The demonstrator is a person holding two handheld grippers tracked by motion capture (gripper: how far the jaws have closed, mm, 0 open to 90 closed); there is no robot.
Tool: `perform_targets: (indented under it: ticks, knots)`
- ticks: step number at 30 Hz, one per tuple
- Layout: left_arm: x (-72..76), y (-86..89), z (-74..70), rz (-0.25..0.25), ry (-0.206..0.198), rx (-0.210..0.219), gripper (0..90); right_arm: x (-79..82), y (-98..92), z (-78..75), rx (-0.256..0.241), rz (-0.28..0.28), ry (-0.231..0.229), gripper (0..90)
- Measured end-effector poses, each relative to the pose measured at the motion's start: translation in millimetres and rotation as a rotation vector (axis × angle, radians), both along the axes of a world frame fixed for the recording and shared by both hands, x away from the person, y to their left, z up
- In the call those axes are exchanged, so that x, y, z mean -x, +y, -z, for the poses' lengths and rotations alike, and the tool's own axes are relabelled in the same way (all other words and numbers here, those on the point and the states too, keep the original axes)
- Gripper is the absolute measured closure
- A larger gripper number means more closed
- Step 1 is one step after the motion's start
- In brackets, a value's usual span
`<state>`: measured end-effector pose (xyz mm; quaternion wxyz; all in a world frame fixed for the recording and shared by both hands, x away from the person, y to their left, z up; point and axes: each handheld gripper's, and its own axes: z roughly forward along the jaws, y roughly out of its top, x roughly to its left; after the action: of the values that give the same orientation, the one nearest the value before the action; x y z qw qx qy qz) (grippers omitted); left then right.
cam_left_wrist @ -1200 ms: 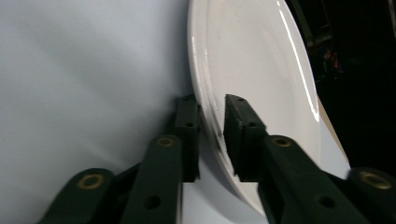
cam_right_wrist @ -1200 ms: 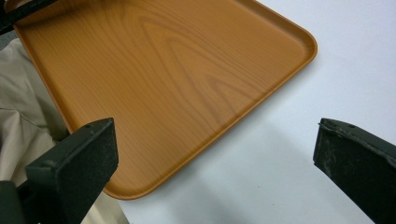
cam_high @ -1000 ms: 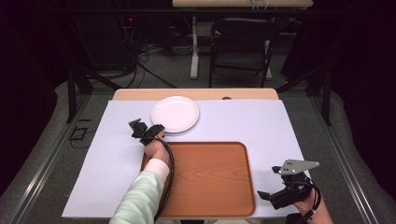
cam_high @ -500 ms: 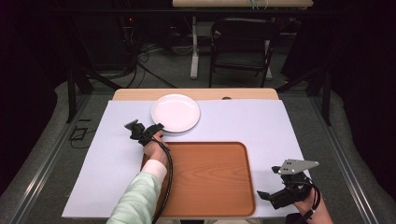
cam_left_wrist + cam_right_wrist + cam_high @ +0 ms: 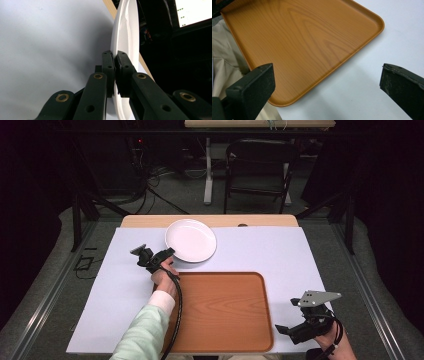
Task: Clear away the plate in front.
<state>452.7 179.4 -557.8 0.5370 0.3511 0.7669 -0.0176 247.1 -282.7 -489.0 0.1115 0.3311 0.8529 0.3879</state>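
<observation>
A white plate (image 5: 191, 240) lies at the far middle of the white table cover. My left gripper (image 5: 167, 254) is at the plate's near-left rim. In the left gripper view the gripper (image 5: 115, 65) is shut on the plate (image 5: 126, 37), one finger on each side of its thin rim. A wooden tray (image 5: 220, 310) with nothing on it sits at the front centre. My right gripper (image 5: 282, 330) hovers beside the tray's right front corner. In the right gripper view it (image 5: 327, 85) stands wide open over the tray (image 5: 307, 42) corner and holds nothing.
The white table cover (image 5: 295, 260) spreads over most of the table, with a strip of bare wood (image 5: 210, 221) along the far edge. A folding chair (image 5: 257, 165) and table legs stand on the floor beyond. The left gripper's cable (image 5: 177, 310) trails across the tray's left edge.
My left gripper has edged slightly toward the plate's rim, and the plate has shifted a touch to the right. The right gripper has stayed put.
</observation>
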Motion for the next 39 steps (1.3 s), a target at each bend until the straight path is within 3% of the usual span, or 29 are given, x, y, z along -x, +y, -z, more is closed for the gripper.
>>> perform_targets:
  ticks: [7, 14, 20, 24, 25, 31, 35, 38, 39]
  knots:
    - [-0.1, 3.4, 0.1, 0.010, -0.006, 0.014, 86.7, -0.7, 0.6, 0.4, 0.004, 0.002, 0.005, 0.0]
    - [1.4, 7.0, -10.8, 0.044, -0.042, 0.011, 86.7, -2.1, 1.0, 0.4, 0.010, 0.019, 0.017, 0.0]
    - [6.0, 9.7, -25.7, 0.085, -0.086, -0.009, 86.8, -8.4, 3.9, -0.8, 0.007, 0.051, 0.074, 0.0]
    - [9.8, 10.8, -32.9, 0.087, -0.112, -0.003, 86.9, -13.2, 5.9, -1.1, 0.001, 0.070, 0.106, 0.0]
    - [11.6, 11.7, -37.5, 0.106, -0.124, -0.012, 86.8, -17.9, 6.1, -0.9, -0.018, 0.088, 0.139, 0.0]
    - [18.7, 11.6, -48.7, 0.151, -0.160, -0.010, 87.0, -31.5, 4.4, -2.6, -0.067, 0.148, 0.196, 0.0]
    - [22.5, 9.5, -52.9, 0.176, -0.175, 0.000, 87.0, -42.6, 7.9, -3.6, -0.085, 0.158, 0.219, 0.0]
    - [27.5, 4.9, -56.1, 0.221, -0.190, 0.001, 87.1, -62.0, 18.4, -4.1, -0.107, 0.146, 0.254, 0.0]
    - [28.6, 3.4, -55.8, 0.227, -0.190, 0.026, 87.1, -67.9, 22.1, -3.8, -0.114, 0.144, 0.262, 0.0]
